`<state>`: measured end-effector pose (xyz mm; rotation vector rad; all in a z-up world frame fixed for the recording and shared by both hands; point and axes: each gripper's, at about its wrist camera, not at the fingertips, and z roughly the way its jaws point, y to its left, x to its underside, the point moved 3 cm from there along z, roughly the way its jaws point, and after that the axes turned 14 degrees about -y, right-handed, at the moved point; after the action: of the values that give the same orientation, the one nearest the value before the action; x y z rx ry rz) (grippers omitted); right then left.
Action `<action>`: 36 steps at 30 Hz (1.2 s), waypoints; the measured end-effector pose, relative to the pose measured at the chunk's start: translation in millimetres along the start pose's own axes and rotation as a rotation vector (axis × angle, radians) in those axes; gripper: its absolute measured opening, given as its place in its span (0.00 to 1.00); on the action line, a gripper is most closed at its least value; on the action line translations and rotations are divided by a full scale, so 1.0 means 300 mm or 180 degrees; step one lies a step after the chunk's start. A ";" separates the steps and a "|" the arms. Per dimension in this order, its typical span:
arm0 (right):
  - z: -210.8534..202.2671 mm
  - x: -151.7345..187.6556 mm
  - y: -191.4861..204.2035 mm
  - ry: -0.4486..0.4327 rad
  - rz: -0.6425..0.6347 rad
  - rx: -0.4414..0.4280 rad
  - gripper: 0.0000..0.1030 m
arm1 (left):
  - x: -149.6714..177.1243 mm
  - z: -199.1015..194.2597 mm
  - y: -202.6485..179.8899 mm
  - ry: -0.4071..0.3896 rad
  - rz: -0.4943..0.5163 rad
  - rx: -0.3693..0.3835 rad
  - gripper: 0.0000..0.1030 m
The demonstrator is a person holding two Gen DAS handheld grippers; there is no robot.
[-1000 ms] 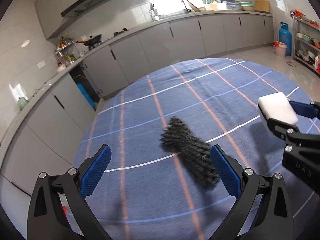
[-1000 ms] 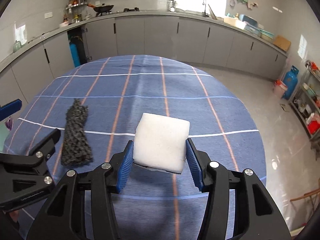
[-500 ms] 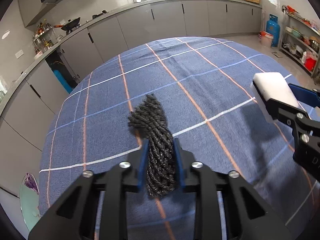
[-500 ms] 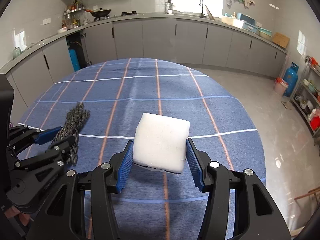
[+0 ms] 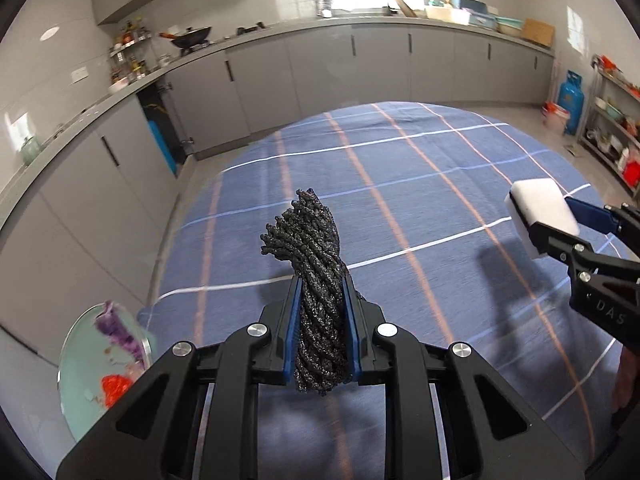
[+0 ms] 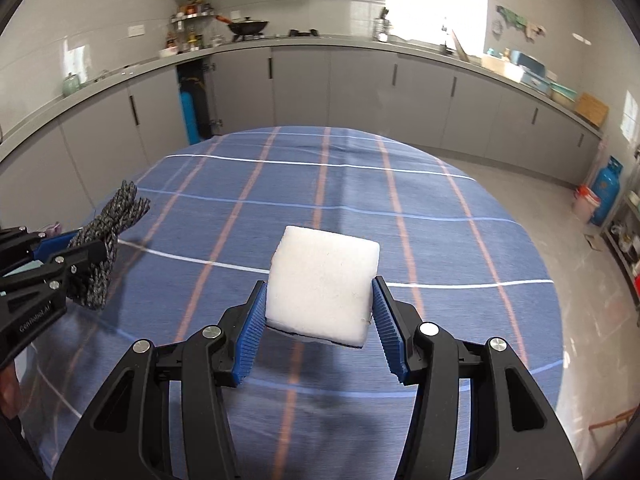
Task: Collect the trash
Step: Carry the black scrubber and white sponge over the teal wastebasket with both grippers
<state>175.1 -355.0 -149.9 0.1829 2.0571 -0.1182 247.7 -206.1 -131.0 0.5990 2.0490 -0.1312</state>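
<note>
My left jaws clamp the black rope bundle [image 5: 316, 280], my right jaws grip the white foam block [image 6: 322, 284] above the counter [image 6: 440, 220].

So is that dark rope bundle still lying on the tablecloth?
Apart. The right wrist view shows the rope bundle clamped in the left gripper and hanging above the tablecloth, its shadow falling separately beneath.

Our left gripper [image 5: 321, 312] and right gripper [image 6: 320, 314] are both black plastic with big cut-out holes, shiny round silver screws, bumpy blue pads [image 6: 387, 326] on the fingers, and small white letters printed on the side.
</note>
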 end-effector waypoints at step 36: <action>0.005 -0.078 0.510 -0.0164 -0.0637 -0.0756 0.50 | 0.145 -0.212 0.438 -0.0089 -0.0154 -0.1031 0.19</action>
<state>214.8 -206.5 -131.1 -0.1713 2.0152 -0.0008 240.9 -55.0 -114.2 0.3441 2.0024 0.1611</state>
